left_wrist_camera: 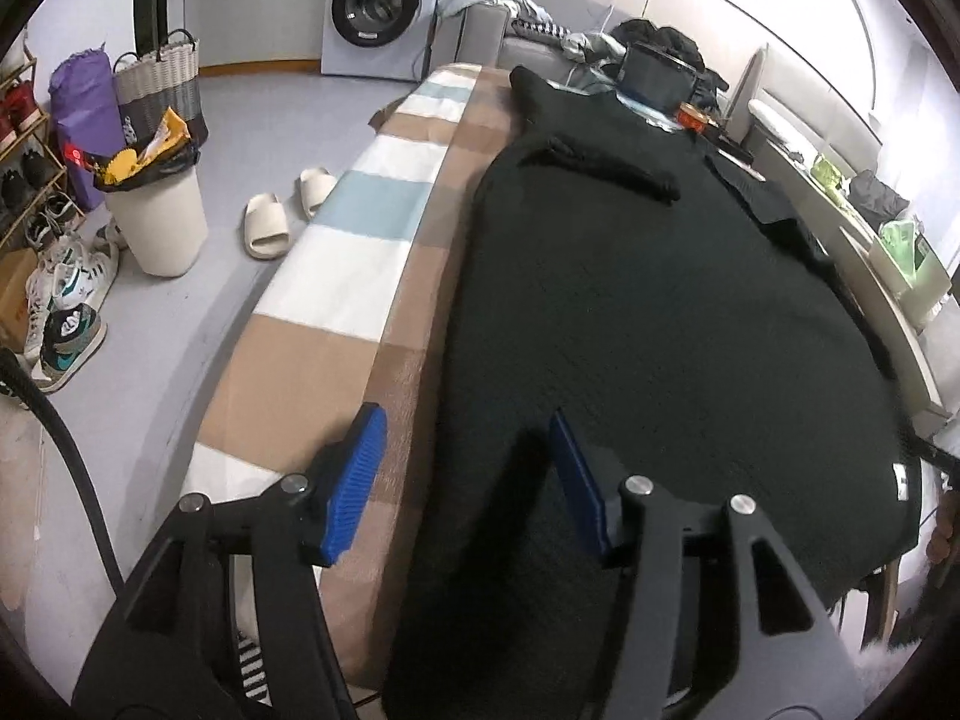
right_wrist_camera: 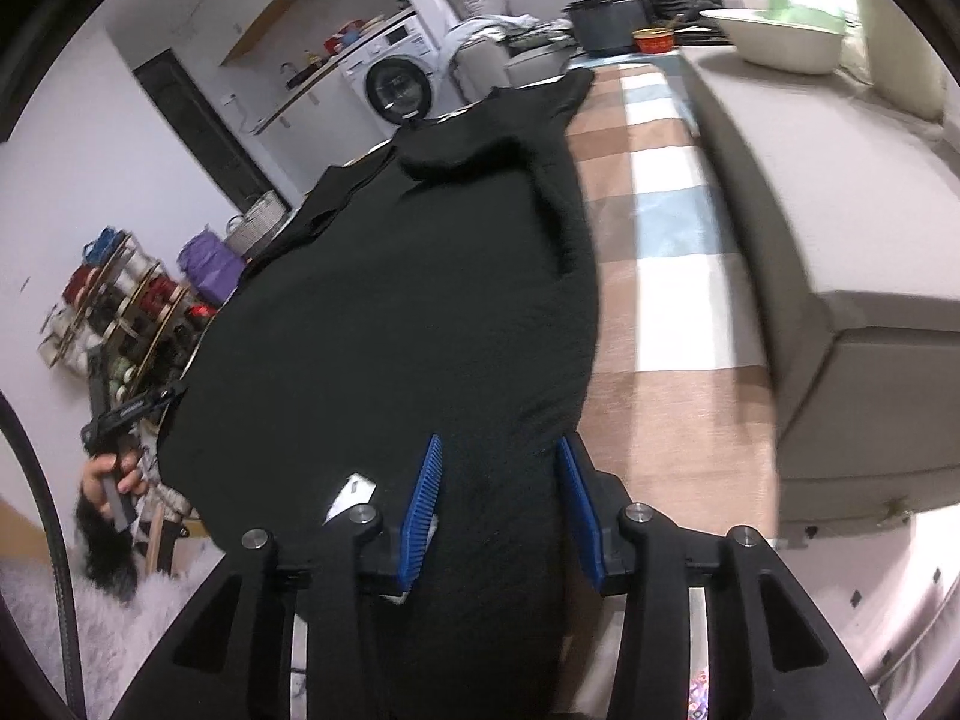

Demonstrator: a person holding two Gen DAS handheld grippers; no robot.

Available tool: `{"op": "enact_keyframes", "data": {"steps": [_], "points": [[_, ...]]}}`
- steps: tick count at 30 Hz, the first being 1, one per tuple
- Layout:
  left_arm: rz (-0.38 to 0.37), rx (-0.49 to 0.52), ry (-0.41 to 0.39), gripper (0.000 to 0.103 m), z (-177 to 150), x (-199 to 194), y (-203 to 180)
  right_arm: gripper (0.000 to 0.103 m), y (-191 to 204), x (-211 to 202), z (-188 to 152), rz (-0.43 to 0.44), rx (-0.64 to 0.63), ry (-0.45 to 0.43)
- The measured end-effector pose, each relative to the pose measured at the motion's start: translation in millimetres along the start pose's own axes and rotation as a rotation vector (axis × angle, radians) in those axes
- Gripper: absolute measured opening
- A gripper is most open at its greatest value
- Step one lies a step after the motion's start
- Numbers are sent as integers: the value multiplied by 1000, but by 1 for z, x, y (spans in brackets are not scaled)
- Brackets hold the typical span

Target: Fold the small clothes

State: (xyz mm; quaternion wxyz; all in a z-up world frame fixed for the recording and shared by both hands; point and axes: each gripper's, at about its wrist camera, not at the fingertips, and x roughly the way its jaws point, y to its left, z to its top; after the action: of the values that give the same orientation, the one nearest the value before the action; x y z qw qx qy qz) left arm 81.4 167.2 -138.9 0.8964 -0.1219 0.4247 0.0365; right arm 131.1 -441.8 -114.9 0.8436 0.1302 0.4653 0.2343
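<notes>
A black knit garment (left_wrist_camera: pixel 630 300) lies spread flat on a table covered by a checked brown, white and blue cloth (left_wrist_camera: pixel 360 228). It also shows in the right wrist view (right_wrist_camera: pixel 408 312), collar end far away. My left gripper (left_wrist_camera: pixel 468 468) is open, its blue pads straddling the garment's near left hem edge. My right gripper (right_wrist_camera: pixel 498 492) is open, with the near right hem corner lying between its blue pads. A white label (right_wrist_camera: pixel 351 489) shows at the hem beside the right gripper's left finger.
A grey sofa (right_wrist_camera: pixel 810 210) runs along the table's right side. A white bin (left_wrist_camera: pixel 159 222), slippers (left_wrist_camera: pixel 267 225), shoes (left_wrist_camera: pixel 66 300) and a shoe rack stand on the floor at left. A washing machine (left_wrist_camera: pixel 384 6) is at the back. A dark pot (right_wrist_camera: pixel 609 21) and bowl sit at the table's far end.
</notes>
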Motion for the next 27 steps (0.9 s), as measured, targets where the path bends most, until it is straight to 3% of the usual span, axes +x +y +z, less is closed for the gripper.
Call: {"op": "enact_keyframes", "data": {"steps": [2, 4, 6, 7, 8, 9, 10, 15, 20, 27], "points": [[8, 7, -5, 53, 1, 2, -4, 41, 5, 3, -2, 15, -15, -7], [21, 33, -5, 44, 2, 6, -10, 41, 8, 6, -2, 27, -19, -14], [13, 62, 0, 23, 2, 8, -16, 36, 11, 7, -3, 26, -20, -18], [6, 79, 3, 17, 1, 9, -20, 32, 13, 6, -4, 21, -26, -23], [-2, 89, 5, 8, 0, 9, -22, 22, 15, 6, -4, 10, -35, -35], [-11, 98, 2, 8, 0, 10, -24, 12, 17, 6, -5, -7, -49, -43], [-5, 96, -2, 7, 0, 10, -24, 9, 19, 7, -5, -22, -62, -52], [-60, 59, -57, 6, 5, -3, -22, 6, 27, -6, -3, -32, -98, -155], [-178, 12, -107, 6, 14, -30, -22, 6, 28, -28, 2, 101, -66, -269], [-232, 19, -174, 6, 24, -63, -28, 6, 24, -45, 11, 293, 6, -357]]}}
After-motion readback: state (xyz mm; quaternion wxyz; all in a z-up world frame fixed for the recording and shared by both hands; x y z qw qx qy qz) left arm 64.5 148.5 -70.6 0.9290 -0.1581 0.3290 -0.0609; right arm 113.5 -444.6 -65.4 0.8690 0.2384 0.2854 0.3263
